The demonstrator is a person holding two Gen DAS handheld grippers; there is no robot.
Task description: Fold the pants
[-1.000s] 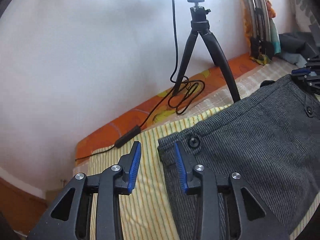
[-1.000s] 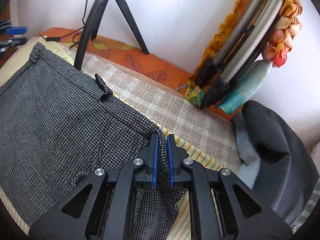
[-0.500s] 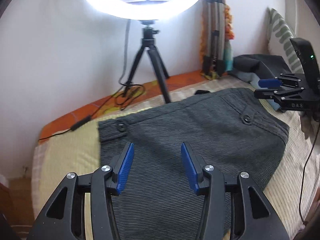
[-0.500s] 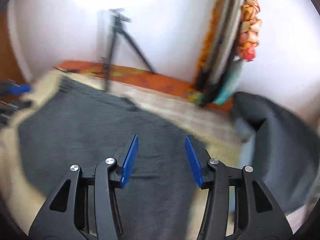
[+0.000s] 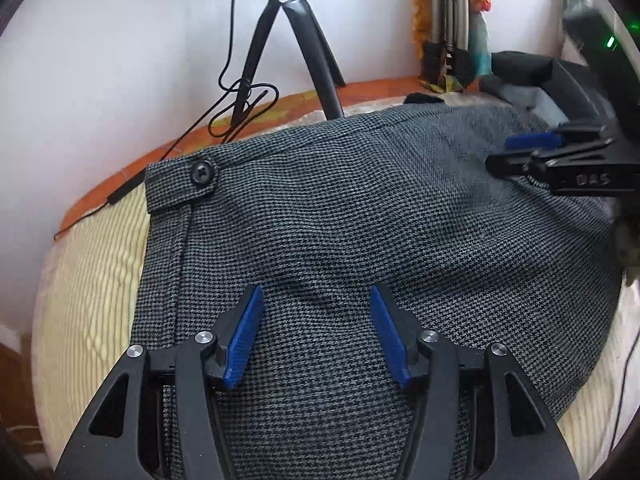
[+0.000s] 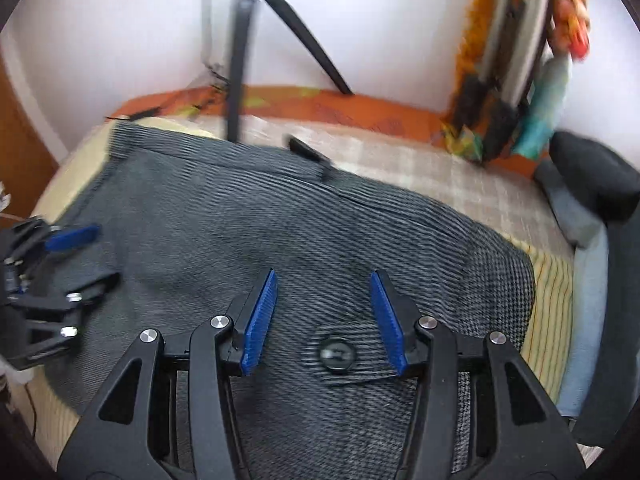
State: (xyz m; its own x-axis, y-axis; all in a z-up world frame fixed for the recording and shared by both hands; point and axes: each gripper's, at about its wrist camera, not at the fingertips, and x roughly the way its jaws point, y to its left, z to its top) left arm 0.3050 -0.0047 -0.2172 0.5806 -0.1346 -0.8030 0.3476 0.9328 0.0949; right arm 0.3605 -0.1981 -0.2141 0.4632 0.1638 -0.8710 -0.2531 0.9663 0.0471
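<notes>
The pants (image 5: 360, 220) show a grey-and-black houndstooth weave with a black button (image 5: 202, 171); beneath them a cream sheet (image 5: 92, 280) carries yellow stripes, edged by an orange mattress (image 6: 340, 106)

Grey houndstooth pants (image 5: 360, 216) lie spread flat on the striped bedsheet (image 5: 92, 280), folded over, waistband toward the wall, black button (image 5: 202, 171) at its corner.

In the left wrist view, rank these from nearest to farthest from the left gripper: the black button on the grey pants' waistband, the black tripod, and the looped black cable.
From the left gripper, open above the grey houndstooth pants:
1. Black waistband button, up and left, on the pants.
2. Looped black cable, beyond the waistband, by the wall.
3. Black tripod: its feet stand about level with the cable, too close to call; its head is farthest.
</notes>
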